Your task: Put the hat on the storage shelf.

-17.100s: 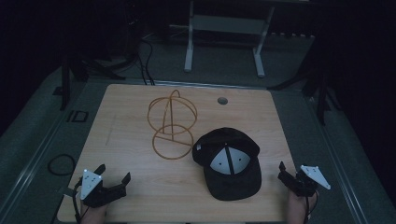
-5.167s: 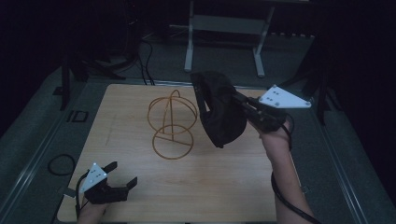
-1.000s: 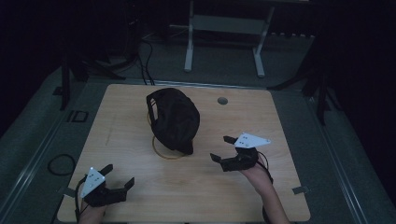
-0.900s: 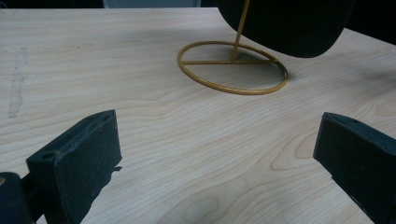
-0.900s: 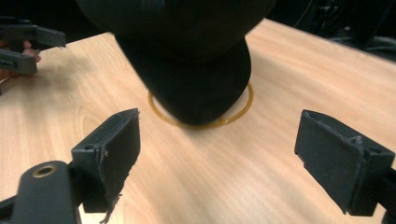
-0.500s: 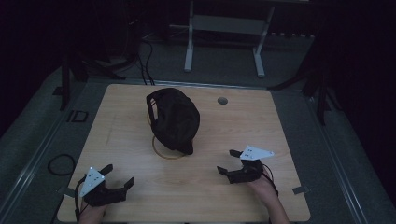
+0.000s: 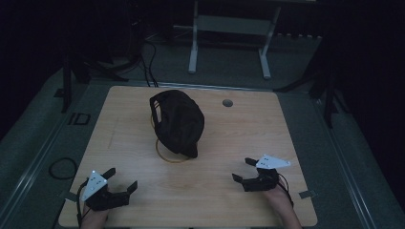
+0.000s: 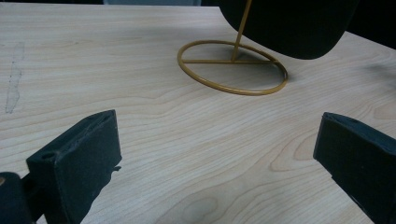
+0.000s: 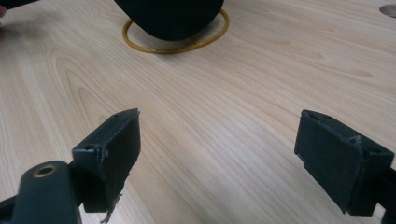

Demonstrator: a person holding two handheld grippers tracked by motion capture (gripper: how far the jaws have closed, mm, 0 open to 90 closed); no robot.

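Two claws, left claw (image 7: 118, 182) and right claw (image 7: 242, 171), both spread wide and empty, parked at the worktop (image 7: 267, 129) near edge. Black cap (image 7: 179, 121) hangs on gold wire stand (image 7: 172, 156), mid-worktop, well apart, probably for display.

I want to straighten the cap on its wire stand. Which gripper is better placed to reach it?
Probably the right gripper: it sits open on the table nearer the black cap and faces its brim. The left gripper, also open, rests at the table's near left corner, farther from the gold stand.
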